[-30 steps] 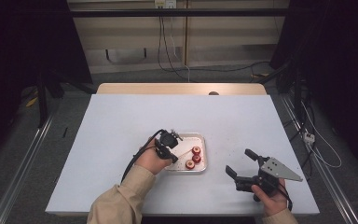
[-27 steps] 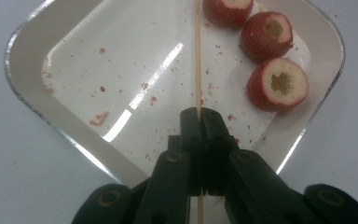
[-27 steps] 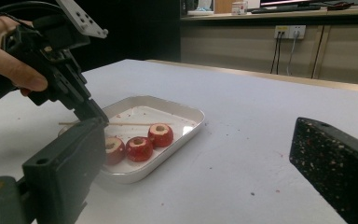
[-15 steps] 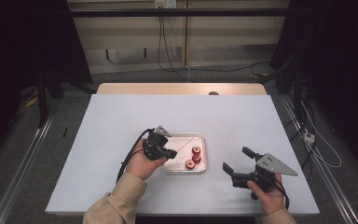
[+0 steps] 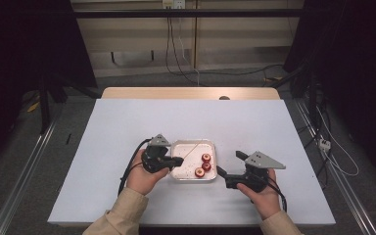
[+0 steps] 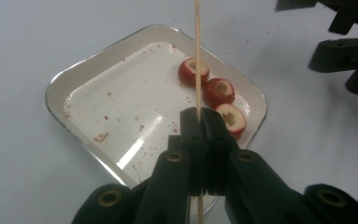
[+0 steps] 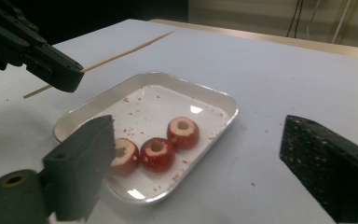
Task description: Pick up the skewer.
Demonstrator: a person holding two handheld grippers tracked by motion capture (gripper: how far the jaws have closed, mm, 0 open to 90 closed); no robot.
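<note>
I see bare table (image 5: 127, 127) on every side of the tray (image 5: 192, 145). Over the tray, the skewer (image 6: 197, 56) clamped in my left gripper (image 5: 176, 160) slants across. Three fruits (image 7: 157, 153) crowd the tray's edge nearest my wide-open right gripper (image 5: 229, 164).

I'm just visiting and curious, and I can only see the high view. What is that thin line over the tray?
Observer: A wooden skewer, clamped in the left gripper.
Operator: What are the red things?
Observer: Three cored fruits in a row, holes facing up.
Operator: Is the tray clean?
Observer: No, the white tray is flecked with red crumbs.
Operator: Is the other tool holding anything?
Observer: No, the right gripper is open, with nothing between its jaws.
</note>
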